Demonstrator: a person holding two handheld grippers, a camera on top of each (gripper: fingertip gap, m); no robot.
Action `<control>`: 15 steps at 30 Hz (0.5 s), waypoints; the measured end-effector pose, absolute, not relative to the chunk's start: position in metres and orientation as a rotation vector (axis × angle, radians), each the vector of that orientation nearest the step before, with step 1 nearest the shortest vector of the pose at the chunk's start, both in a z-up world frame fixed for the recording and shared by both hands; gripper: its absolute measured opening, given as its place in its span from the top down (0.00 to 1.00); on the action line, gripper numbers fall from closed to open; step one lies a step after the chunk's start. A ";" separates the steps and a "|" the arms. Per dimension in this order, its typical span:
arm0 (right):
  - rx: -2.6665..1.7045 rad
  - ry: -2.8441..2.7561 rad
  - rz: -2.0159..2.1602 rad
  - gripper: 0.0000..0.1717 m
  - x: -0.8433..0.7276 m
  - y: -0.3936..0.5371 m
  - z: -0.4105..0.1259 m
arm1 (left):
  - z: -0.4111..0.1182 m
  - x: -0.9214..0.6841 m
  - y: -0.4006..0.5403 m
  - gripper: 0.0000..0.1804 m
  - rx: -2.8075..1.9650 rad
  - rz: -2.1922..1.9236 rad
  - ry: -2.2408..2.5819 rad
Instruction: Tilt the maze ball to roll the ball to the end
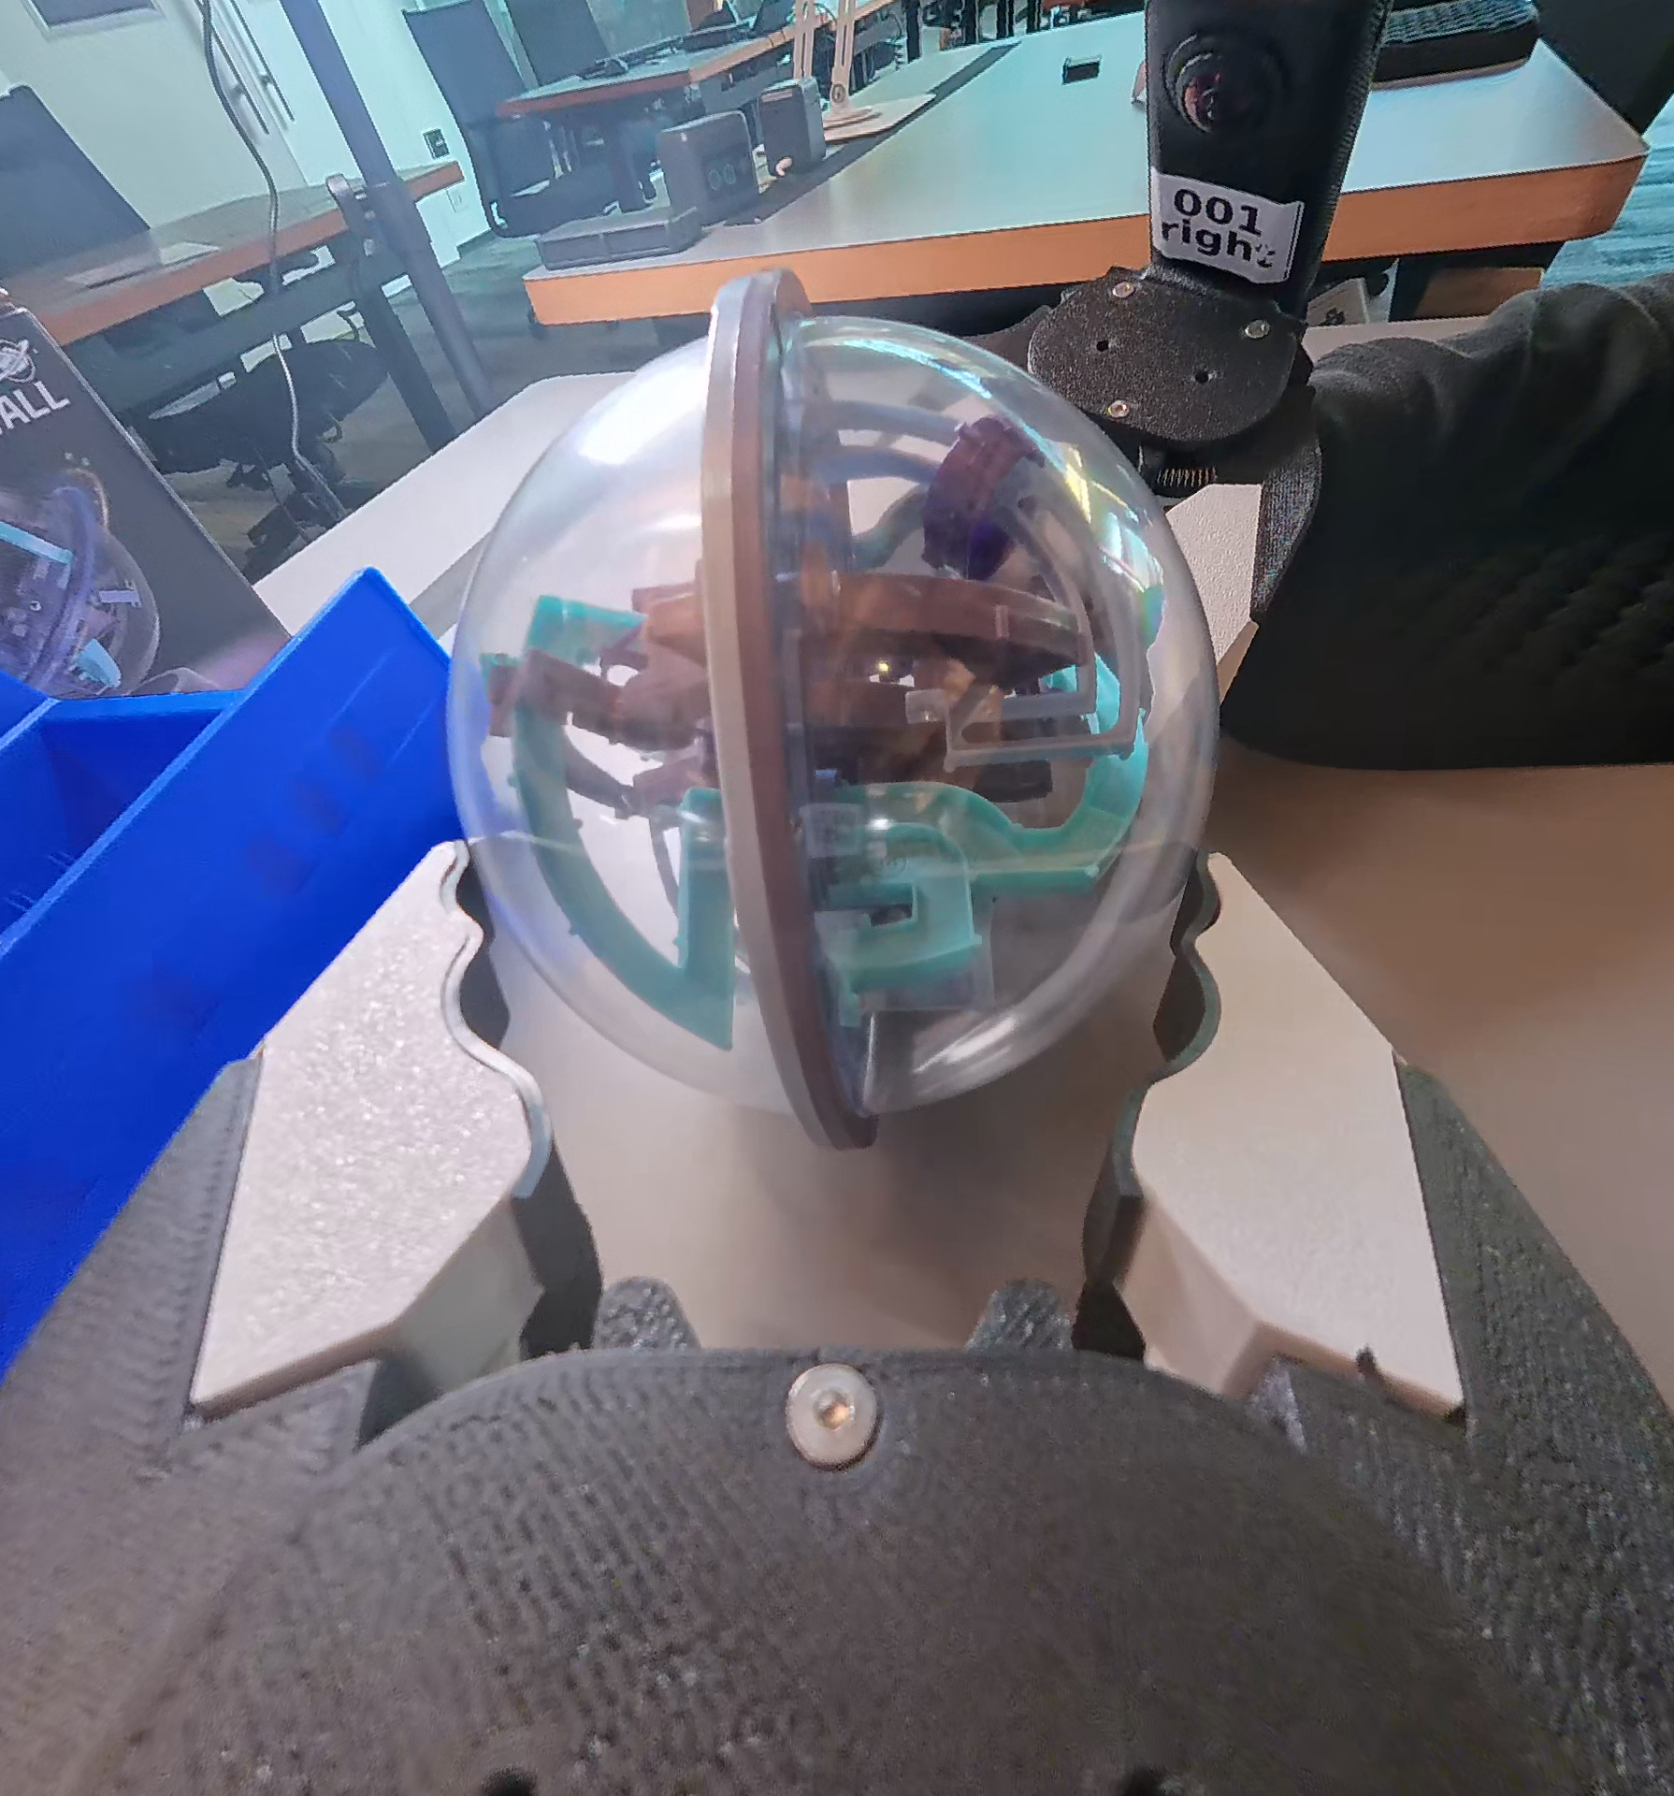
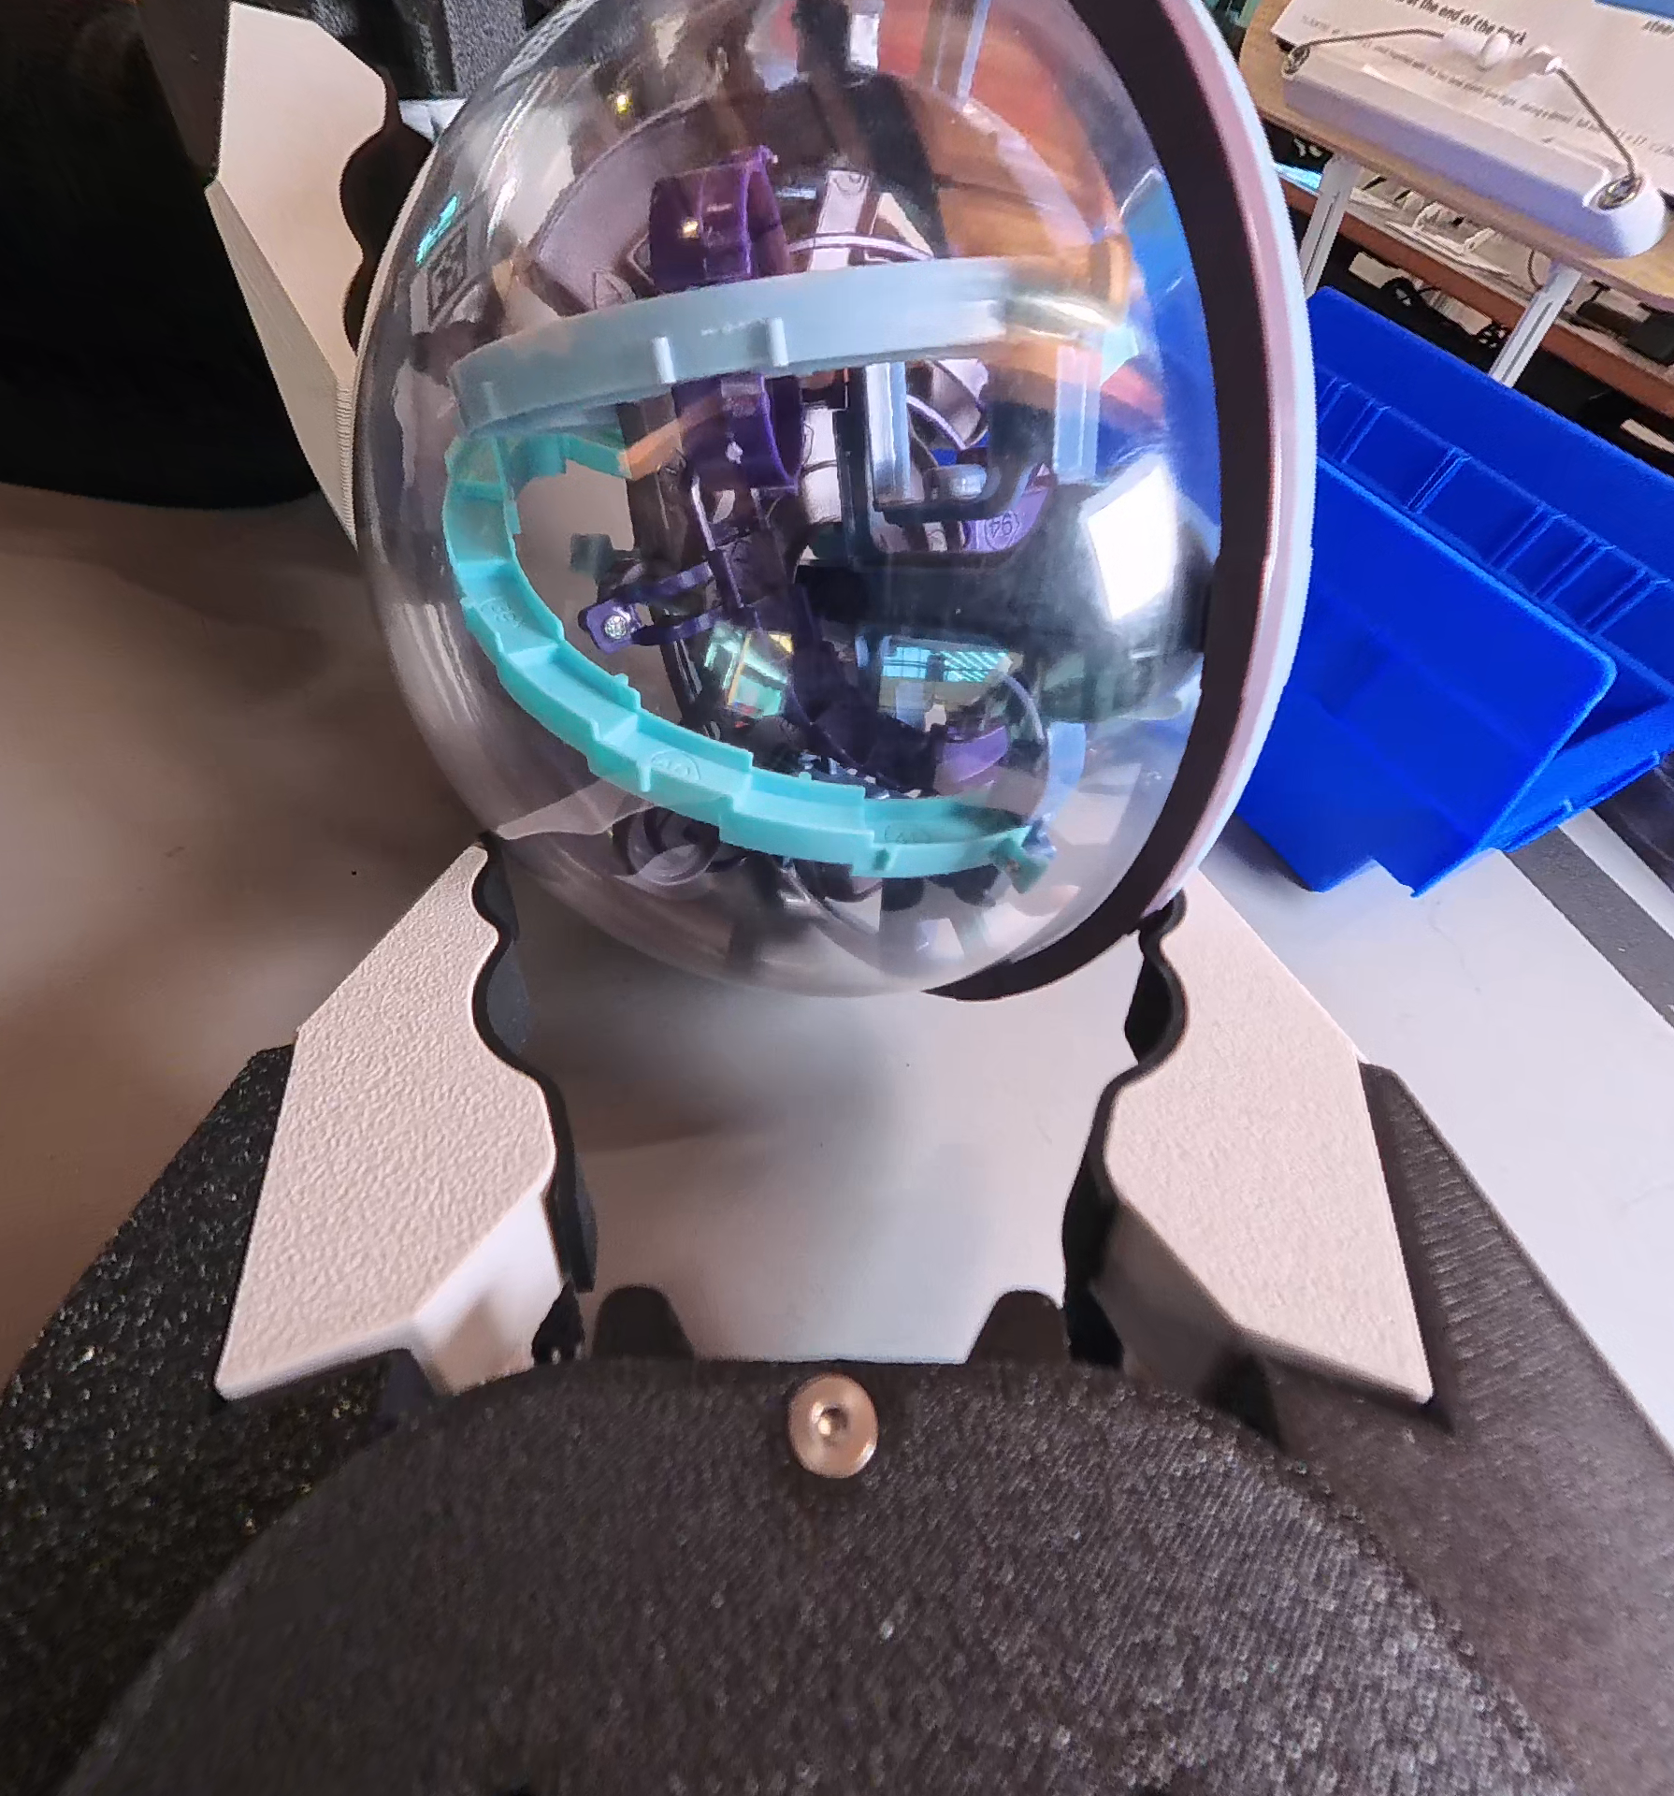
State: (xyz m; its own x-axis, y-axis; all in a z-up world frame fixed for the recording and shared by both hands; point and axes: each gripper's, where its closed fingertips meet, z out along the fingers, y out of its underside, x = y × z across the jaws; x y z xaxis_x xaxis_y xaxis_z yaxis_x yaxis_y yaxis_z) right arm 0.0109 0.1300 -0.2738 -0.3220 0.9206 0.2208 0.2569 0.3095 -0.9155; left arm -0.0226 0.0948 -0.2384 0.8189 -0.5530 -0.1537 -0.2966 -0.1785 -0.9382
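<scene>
Maze ball dead centre btwn both grippers, left & right: jaws wide, clamped on shell; equator ring near-vertical.

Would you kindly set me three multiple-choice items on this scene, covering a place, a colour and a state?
1. In the left wrist view, the blue bin lies:
A. left of the maze ball
B. right of it
C. on top of it

2. The lower curved track seen in the right wrist view is:
A. red
B. teal
C. yellow

3. The sphere's rim band stands:
A. level
B. near upright
C. detached

Answers: 1 A, the bin fills the left edge; 2 B, its colour shows through the shell; 3 B, it runs top to bottom.
</scene>
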 end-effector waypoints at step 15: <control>-1.159 -1.807 1.113 0.27 0.012 0.127 -0.279 | -0.234 -0.021 0.095 0.24 -1.802 -0.301 0.610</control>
State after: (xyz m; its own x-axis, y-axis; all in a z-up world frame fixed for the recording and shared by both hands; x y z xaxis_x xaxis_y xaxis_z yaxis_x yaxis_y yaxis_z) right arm 0.0117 0.1268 -0.2795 -0.3475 0.9314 0.1089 0.3220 0.2276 -0.9190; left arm -0.0209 0.0946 -0.2336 0.8322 -0.5454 -0.0999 -0.2528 -0.2128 -0.9438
